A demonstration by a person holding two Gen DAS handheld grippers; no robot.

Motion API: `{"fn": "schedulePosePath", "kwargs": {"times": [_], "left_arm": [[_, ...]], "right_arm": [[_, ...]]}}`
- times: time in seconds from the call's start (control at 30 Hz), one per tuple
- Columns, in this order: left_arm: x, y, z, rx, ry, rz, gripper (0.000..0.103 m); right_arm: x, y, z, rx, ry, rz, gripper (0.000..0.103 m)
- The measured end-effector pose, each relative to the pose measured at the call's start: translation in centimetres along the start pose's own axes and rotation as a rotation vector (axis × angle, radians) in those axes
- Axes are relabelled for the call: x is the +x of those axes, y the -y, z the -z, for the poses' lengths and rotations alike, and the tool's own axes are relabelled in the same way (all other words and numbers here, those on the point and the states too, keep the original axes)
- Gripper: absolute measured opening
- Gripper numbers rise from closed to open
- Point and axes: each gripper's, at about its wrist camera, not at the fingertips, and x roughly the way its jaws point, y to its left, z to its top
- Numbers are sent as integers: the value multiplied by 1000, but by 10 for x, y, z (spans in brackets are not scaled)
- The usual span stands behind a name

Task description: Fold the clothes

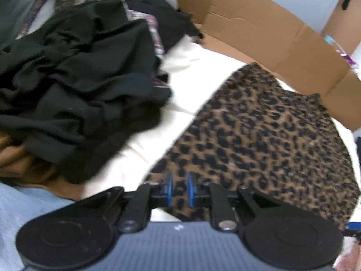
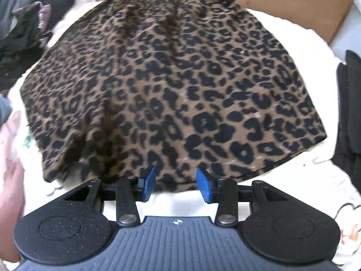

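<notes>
A leopard-print skirt [image 2: 171, 85] lies spread flat on a cream bedsheet [image 2: 282, 180], waistband at the far side. It also shows in the left wrist view [image 1: 266, 140]. My right gripper [image 2: 178, 185] is open and empty, its blue pads just above the skirt's near hem. My left gripper [image 1: 179, 189] hovers over the skirt's near left corner with its blue pads close together and a narrow gap between them; the cloth shows behind the gap, and I cannot tell whether they pinch it.
A heap of black clothes [image 1: 74, 85] with a patterned garment lies to the left. A cardboard box wall [image 1: 270, 29] runs along the far side. Dark clothing [image 2: 349, 113] lies at the right edge. A brown garment [image 1: 24, 164] sits under the black heap.
</notes>
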Motion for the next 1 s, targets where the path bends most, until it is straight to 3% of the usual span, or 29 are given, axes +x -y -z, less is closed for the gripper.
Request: {"fn": "schedulePosePath", "kwargs": {"times": [0.23,0.43,0.73,0.83,1.0], "left_arm": [[6,36,16,102,-102,134,30],[13,76,39,250,-186,245,50],[20,132,69,485,-252,377,55],[27,144,76,551,-274,370,55],[35,157,87,582,-283,401,56]], "right_arm": [[2,-18,7,-86,5,-28,52],[5,-35,12,-208,23,-38,63],[-1,-55,10,-233,57,-130,64],[1,-64,9,-255,72,-142,64],[9,-77,8,-298,86,-142,64]]}}
